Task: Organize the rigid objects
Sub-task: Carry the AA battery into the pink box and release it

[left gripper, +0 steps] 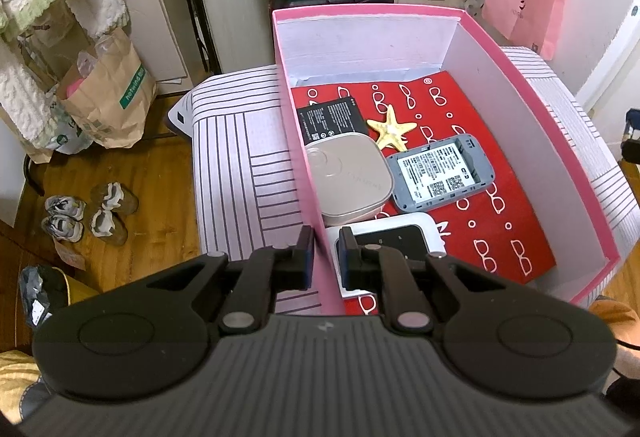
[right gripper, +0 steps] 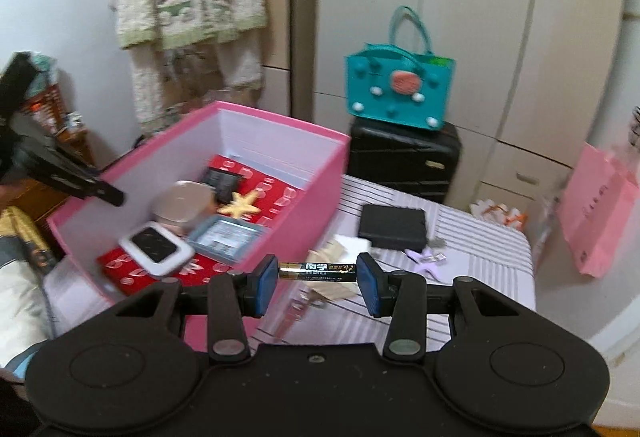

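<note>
A pink box (left gripper: 560, 125) with a red patterned liner holds a black battery pack (left gripper: 330, 119), a starfish (left gripper: 392, 129), a beige square tin (left gripper: 346, 177), a grey router (left gripper: 438, 173) and a white device (left gripper: 384, 241). My left gripper (left gripper: 326, 257) is shut on the box's left wall (left gripper: 300, 141). My right gripper (right gripper: 316, 279) is shut on a black and gold AA battery (right gripper: 318, 272), held endwise between the pads, above the table just right of the box (right gripper: 304, 177). The left gripper (right gripper: 80, 181) also shows at the box's far wall.
The box stands on a striped tablecloth (left gripper: 236, 165). To its right lie a black wallet (right gripper: 392, 227), paper scraps (right gripper: 336, 289) and a small purple item (right gripper: 426, 259). Behind are a black suitcase (right gripper: 404, 161) with a teal bag (right gripper: 400, 89), and a pink bag (right gripper: 596, 213).
</note>
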{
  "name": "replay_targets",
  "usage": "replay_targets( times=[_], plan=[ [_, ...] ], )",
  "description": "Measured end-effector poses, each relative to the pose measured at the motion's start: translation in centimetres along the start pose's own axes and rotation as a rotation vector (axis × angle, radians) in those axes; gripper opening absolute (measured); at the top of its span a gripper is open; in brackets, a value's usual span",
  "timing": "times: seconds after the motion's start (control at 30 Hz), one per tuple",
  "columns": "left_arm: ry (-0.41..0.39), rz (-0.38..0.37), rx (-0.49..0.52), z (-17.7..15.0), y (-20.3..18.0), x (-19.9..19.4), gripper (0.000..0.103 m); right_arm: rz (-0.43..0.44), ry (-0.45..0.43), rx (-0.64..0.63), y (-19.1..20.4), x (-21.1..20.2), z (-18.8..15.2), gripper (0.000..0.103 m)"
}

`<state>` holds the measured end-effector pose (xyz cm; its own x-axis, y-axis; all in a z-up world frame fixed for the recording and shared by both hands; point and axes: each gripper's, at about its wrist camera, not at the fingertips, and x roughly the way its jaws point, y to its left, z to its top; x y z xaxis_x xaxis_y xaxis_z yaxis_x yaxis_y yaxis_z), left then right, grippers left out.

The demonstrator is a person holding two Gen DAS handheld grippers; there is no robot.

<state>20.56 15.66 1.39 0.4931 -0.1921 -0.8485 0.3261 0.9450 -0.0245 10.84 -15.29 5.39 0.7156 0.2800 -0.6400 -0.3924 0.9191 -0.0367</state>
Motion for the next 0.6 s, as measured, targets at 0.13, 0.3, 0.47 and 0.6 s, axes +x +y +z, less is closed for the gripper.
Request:
replay_targets(
  times=[0.13,0.3,0.47,0.6],
  plan=[
    [0.001,-0.006,-0.014,0.1,0.2,0.0,0.012,0.079,0.014,-0.03,1.4,0.2,1.2,0.048],
    [0.002,-0.007,-0.019,0.0,0.3,0.0,0.012,0.144,0.018,-0.08,3.1,1.2,2.3,0.048],
    [0.005,0.005,-0.021,0.0,0.3,0.0,0.012,0.205,0.013,-0.104,4.2,2.6,3.5,0.048],
    [0.011,0.011,-0.024,0.0,0.1,-0.1,0.012,0.255,0.03,-0.11,4.8,4.3,4.5,0.048]
  ],
)
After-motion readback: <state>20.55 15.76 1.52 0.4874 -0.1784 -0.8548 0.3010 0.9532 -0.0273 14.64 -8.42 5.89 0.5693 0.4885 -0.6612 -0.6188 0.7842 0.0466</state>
